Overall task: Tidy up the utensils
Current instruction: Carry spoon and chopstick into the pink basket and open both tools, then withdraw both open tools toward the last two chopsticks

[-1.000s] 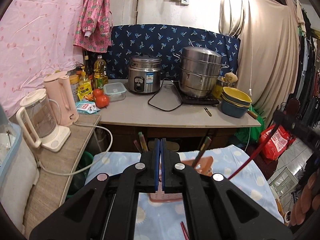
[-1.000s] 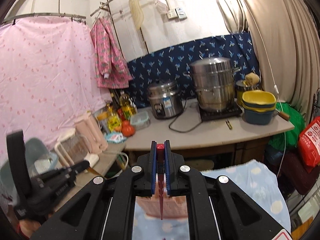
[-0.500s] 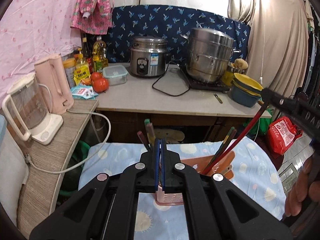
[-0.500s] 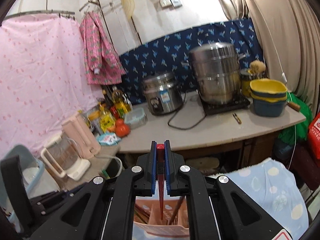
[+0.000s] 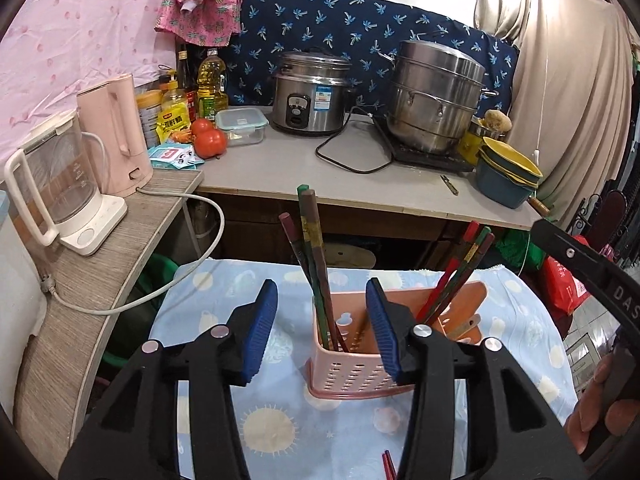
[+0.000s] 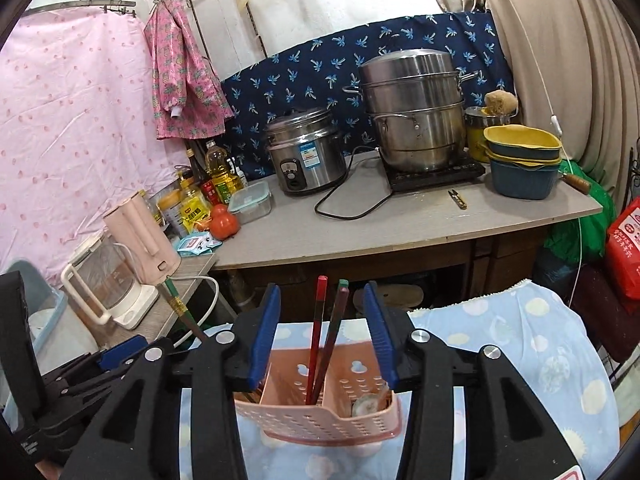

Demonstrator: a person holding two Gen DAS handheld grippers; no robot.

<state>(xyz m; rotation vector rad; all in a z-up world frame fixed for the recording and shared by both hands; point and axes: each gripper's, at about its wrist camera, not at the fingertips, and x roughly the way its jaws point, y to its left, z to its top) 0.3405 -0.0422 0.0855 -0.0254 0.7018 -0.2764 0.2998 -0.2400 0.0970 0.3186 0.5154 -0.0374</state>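
The perforated utensil basket (image 5: 352,364) was salmon pink, holding red, green and dark brown chopsticks (image 5: 314,256). Under it lay a pale blue cloth (image 5: 276,420) printed with cream suns. Far behind, navy fabric (image 5: 360,36) bore blue palm sprigs; the left curtain (image 6: 68,120) was pink, dotted.

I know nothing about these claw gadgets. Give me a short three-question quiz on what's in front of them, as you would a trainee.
1. True or false: the pink utensil basket stands on a blue patterned cloth.
2. Multiple choice: what stands upright in the basket? A spoons, B chopsticks, C knives.
3. Fill in: on the counter, the red tomatoes lie beside a clear lidded ____.

Key: 1 true. 2 B. 3 container.

Aside: the left claw and right claw are opening, and their pads press on nothing.
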